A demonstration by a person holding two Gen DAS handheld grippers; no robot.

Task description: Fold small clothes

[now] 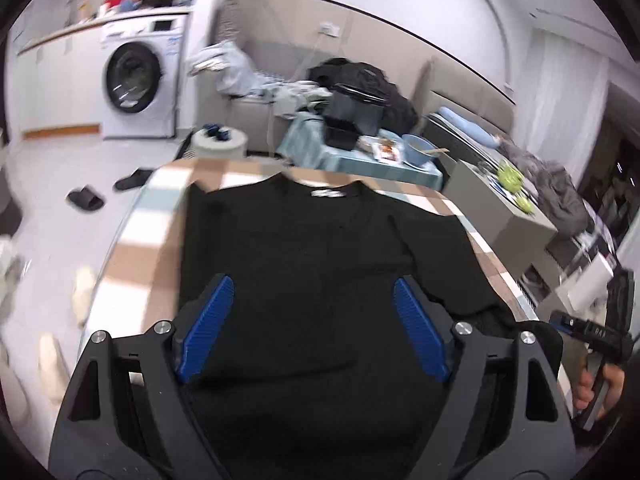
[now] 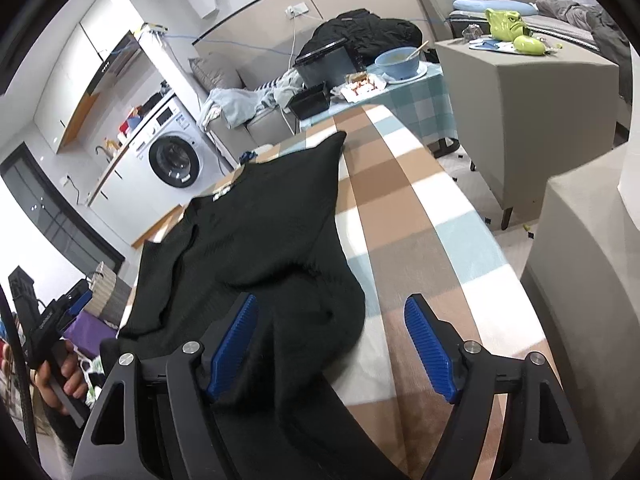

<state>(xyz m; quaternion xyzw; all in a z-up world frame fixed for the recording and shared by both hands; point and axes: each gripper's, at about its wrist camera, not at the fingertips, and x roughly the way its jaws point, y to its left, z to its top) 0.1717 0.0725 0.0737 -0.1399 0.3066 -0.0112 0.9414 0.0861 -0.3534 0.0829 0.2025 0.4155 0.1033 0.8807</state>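
The left gripper (image 1: 312,328) hangs wide open above a black top (image 1: 304,248), gripping nothing. The right gripper (image 2: 332,344) is also open, its jaws straddling the garment's near edge without pinching it. The top lies on a checked table (image 2: 400,184), collar away, one side seemingly folded inward; most folding looks undone. Only the right wrist view shows bare cloth beside it.

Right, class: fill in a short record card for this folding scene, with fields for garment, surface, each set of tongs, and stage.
garment: black top, spread flat, neck label away from the person
surface: checked tablecloth
left tongs: open, above the top, nothing gripped
right tongs: open, over the top's right edge
stage: not yet folded in half
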